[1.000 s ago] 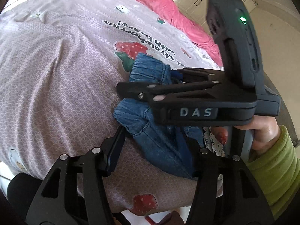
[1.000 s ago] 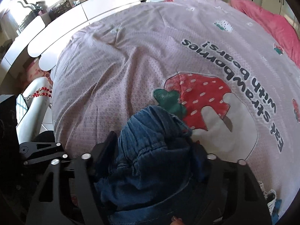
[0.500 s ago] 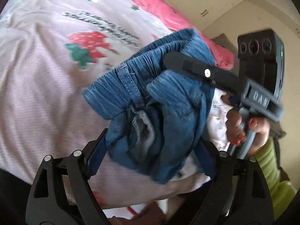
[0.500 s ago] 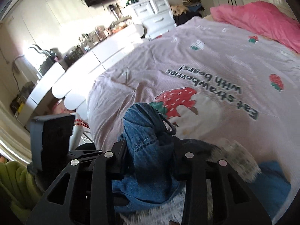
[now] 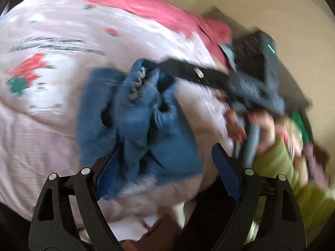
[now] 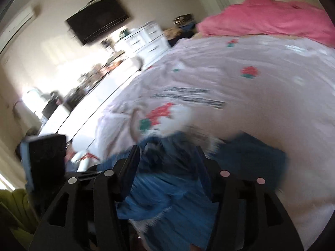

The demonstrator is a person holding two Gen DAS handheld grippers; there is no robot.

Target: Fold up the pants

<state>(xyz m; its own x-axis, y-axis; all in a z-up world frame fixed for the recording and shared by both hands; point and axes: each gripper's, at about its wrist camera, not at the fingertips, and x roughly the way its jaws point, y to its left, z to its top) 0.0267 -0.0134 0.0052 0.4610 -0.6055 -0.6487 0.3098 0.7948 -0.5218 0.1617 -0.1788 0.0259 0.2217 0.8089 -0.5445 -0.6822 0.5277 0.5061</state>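
One pants (image 5: 136, 121), long axis twelve-to-six, between the left gripper (image 5: 165, 148) (jaws just opened wide, clamping nothing). The right gripper (image 5: 162, 71), at twelve, clamps their top, jaws just eased wider.

1. A home bedroom: a bed (image 6: 261, 96) under a pale lilac cover printed with strawberries fills the right wrist view from 3 to 5 o'clock.
2. A pink blanket (image 6: 268, 18) lies bunched at 1 o'clock.
3. A dark television (image 6: 98, 22) hangs on the wall at 11 o'clock.
4. White drawers (image 6: 146, 39) stand below it.
5. A cluttered white counter (image 6: 88, 100) runs toward 9 o'clock.
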